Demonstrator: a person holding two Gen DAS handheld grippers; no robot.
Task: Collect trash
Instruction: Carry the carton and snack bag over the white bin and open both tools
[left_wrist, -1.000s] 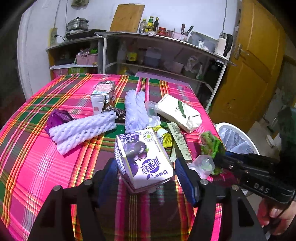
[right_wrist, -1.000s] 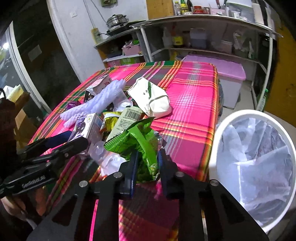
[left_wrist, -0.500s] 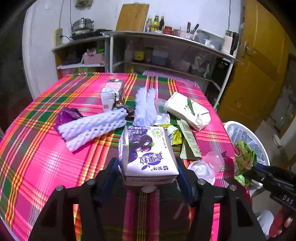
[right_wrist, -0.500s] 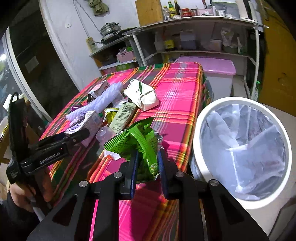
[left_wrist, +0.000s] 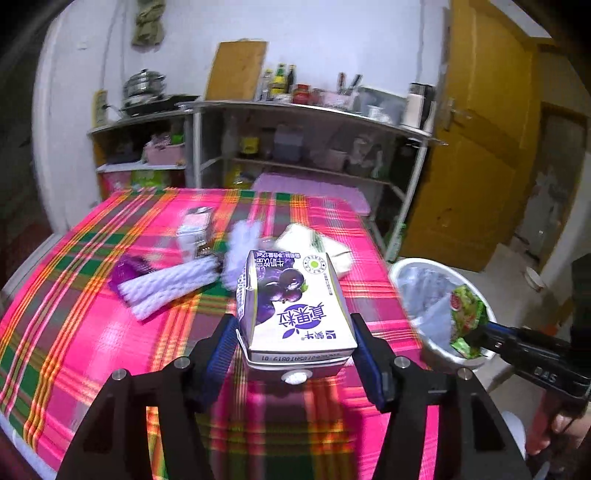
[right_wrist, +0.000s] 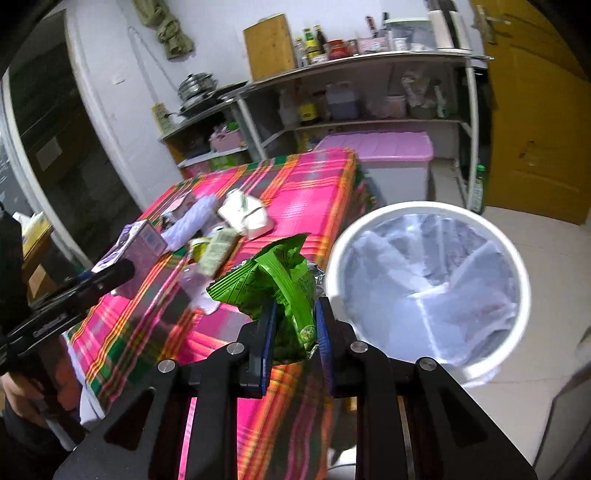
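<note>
2 pieces of trash are off the table at once. The purple milk carton (left_wrist: 295, 306) sits lengthwise between the blue pads of the left gripper (left_wrist: 295, 339), which press on its 2 sides and hold it above the pink plaid tablecloth (left_wrist: 92, 332); its printed face is up and its flat end faces the camera. The crumpled green snack bag (right_wrist: 280, 288) is pinched at its lower end by the right gripper (right_wrist: 293, 332), whose fingers stand close together on it, and the bag fans out above them. In the right wrist view the bag hangs over the table's near edge, just beside the white trash bin (right_wrist: 340, 258), which stands on the floor next to the table and is lined with a clear plastic bag (right_wrist: 436, 280). In the left wrist view the same green bag shows in front of the bin's opening.

Left on the cloth are white foam fruit nets (left_wrist: 170, 284), a purple wrapper (left_wrist: 129, 266), a small pink-and-white carton (left_wrist: 194, 229) and a white paper bag (left_wrist: 317, 243); all are blurred. A hand (left_wrist: 557, 432) grips the right gripper's handle at the lower right. Behind the table stand metal shelves (left_wrist: 314, 110) with bottles, a pot and a wooden board, and a yellow door (left_wrist: 476, 147)
</note>
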